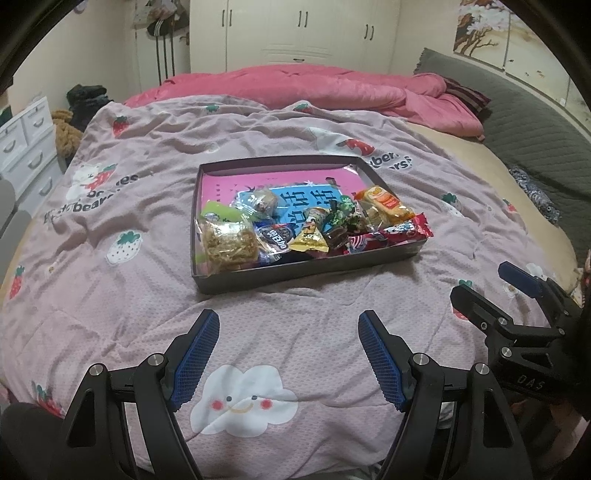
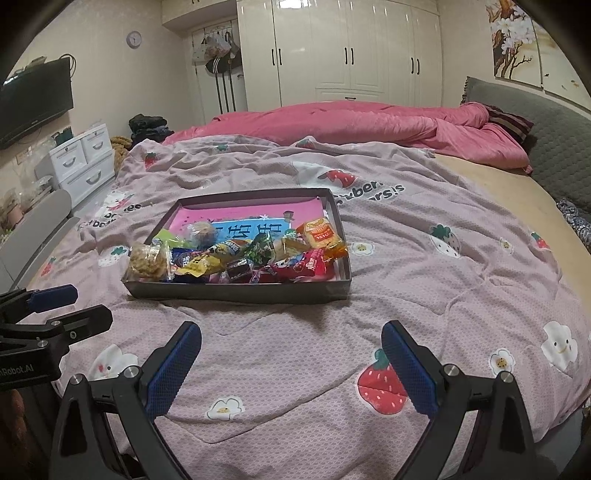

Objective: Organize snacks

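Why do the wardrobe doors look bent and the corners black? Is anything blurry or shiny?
Left wrist view: fisheye lens curves the wardrobe and darkens the corners; the snacks in the box stay fairly sharp, with slight glints on their wrappers. Right wrist view: same bending and dark rim; ceiling light glares on the wardrobe; soft, even room light, faint shadows.

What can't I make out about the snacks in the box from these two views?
- Both views: the pink-and-blue printed sheet lining the shallow dark cardboard box is half covered by the piled snack packets; its text is unreadable.
- Snacks low in the pile are hidden by the upper ones.
- Packet labels are too small to read.
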A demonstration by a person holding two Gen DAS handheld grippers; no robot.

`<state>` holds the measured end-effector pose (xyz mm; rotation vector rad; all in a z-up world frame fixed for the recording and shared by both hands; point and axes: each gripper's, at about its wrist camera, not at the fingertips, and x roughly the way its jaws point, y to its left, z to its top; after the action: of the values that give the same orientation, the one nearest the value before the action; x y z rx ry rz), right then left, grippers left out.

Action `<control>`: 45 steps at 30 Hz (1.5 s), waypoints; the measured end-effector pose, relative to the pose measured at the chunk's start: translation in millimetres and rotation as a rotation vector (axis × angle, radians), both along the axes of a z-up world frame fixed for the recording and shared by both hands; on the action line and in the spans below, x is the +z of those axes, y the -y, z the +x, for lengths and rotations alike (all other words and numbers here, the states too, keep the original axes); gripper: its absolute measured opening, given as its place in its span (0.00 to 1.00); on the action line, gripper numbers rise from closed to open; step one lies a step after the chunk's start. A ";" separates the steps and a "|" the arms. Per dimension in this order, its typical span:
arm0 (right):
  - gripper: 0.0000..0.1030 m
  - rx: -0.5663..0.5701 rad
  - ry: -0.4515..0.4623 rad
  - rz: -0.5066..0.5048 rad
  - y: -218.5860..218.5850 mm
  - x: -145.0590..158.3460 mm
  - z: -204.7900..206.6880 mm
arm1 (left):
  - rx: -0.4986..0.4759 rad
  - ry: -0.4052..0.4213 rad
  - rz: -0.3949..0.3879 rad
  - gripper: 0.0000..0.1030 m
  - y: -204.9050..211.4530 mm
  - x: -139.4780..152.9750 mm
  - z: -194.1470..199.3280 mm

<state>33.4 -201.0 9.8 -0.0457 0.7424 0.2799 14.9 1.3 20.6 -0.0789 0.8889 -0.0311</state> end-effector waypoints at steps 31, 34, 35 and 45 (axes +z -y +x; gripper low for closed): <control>0.96 0.018 -0.012 0.016 -1.5 -4.5 1.7 | 0.042 -0.008 0.033 0.77 -4.7 -1.8 1.9; 0.96 0.019 -0.013 0.016 -1.1 -5.0 1.9 | 0.044 -0.016 0.029 0.77 -5.1 -3.9 2.5; 0.96 0.018 -0.011 0.015 -1.2 -5.1 1.7 | 0.046 -0.018 0.033 0.77 -5.0 -4.3 2.9; 0.96 0.033 -0.011 0.016 -3.7 -7.9 4.7 | 0.049 -0.027 0.042 0.77 -4.4 -8.8 5.0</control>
<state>38.1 -197.4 1.9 -0.0417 0.7509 0.3177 19.9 5.6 11.8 -0.0623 0.9135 0.0348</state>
